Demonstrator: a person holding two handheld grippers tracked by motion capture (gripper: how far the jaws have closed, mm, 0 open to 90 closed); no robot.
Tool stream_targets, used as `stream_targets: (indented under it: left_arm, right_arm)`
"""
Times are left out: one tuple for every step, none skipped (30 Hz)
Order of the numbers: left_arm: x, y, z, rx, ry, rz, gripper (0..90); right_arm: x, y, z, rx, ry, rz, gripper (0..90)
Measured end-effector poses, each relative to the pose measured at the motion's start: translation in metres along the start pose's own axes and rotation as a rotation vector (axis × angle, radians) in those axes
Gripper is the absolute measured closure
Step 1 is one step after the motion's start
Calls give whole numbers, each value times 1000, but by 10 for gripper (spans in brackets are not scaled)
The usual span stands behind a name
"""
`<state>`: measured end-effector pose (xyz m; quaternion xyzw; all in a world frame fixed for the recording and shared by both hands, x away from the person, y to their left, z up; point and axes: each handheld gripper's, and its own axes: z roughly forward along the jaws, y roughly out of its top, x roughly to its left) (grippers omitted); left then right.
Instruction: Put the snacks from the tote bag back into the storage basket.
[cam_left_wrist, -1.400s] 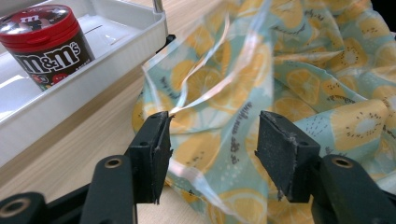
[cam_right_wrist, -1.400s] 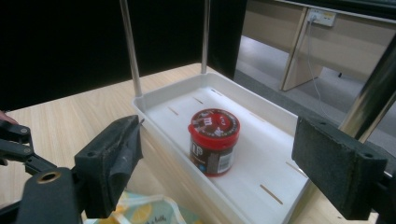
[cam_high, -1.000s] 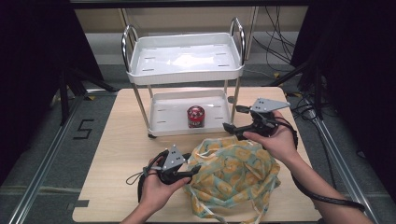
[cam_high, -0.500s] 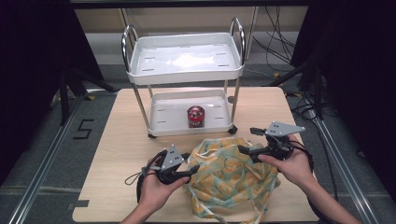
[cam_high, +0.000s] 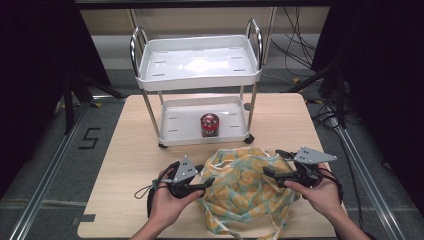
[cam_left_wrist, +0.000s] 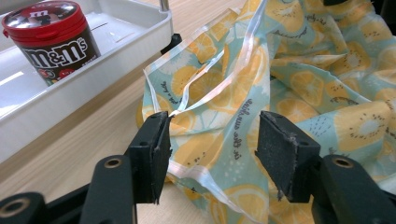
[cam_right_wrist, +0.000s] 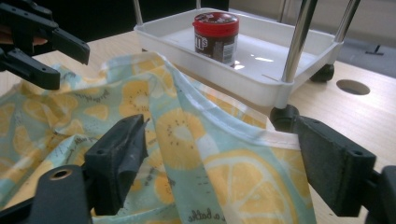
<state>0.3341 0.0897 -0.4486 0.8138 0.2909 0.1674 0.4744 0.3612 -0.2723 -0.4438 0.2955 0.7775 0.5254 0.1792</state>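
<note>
A teal bag printed with orange and lemon slices (cam_high: 245, 190) lies crumpled on the wooden table (cam_high: 125, 165). My left gripper (cam_high: 207, 176) is at the bag's left edge. In the left gripper view the left gripper (cam_left_wrist: 212, 135) stands open, with the bag (cam_left_wrist: 289, 70) and its white rim strap between the jaws. My right gripper (cam_high: 272, 163) is at the bag's right rim. Its jaws have just been closing a little, and in the right gripper view the right gripper (cam_right_wrist: 219, 140) is still open around a raised fold of the bag (cam_right_wrist: 187, 140).
A white two-tier cart (cam_high: 200, 80) stands at the back of the table. A red-lidded M&M's can (cam_high: 209, 124) sits upright on its lower tray (cam_high: 175, 136), just beyond the bag. A round hole (cam_right_wrist: 352, 87) pierces the tabletop near the cart's wheel.
My right gripper has come down and back from beside the cart's lower tray to the bag's right rim. The left gripper and the bag have stayed where they were.
</note>
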Motion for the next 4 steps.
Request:
stream_targets:
  left_arm:
    - [-1, 0, 1, 0, -3, -2, 439]
    - [-1, -1, 1, -2, -1, -7, 439]
    - [-1, -1, 2, -4, -6, 7, 439]
    - [-2, -1, 3, -9, -9, -10, 439]
  right_arm:
    - [0, 0, 1, -25, 2, -7, 243]
    - [0, 0, -1, -10, 10, -5, 267]
    - [-1, 1, 0, -30, 9, -17, 284]
    - [-1, 0, 0, -36, 8, -23, 303]
